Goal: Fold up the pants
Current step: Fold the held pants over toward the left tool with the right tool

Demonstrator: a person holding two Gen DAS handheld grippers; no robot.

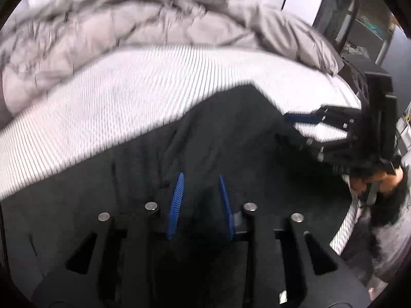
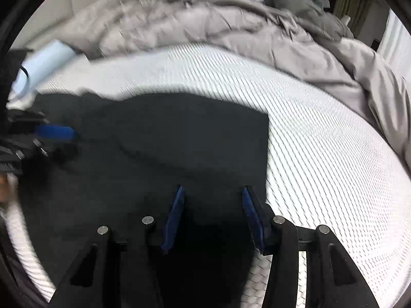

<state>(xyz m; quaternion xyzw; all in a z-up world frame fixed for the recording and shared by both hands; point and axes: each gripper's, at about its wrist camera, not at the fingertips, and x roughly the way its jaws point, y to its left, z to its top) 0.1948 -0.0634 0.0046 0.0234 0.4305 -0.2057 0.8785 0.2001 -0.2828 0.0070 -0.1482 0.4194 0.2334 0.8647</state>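
Dark pants [image 2: 159, 148] spread on white bed [image 2: 321, 159], grey duvet [image 2: 231, 33] at twelve o'clock, left gripper [image 1: 200, 179] part-spread over cloth, grip unclear, right gripper [image 2: 213, 192] likewise

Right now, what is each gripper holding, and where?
Black pants sit between the fingers of the left gripper and right gripper; an actual grip cannot be told.

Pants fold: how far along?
Done: black pants lie spread on the white mattress, looking already doubled, with a straight edge and square corner. In hand: left gripper and right gripper hover above the cloth, pinching nothing visible. Left: further folds.
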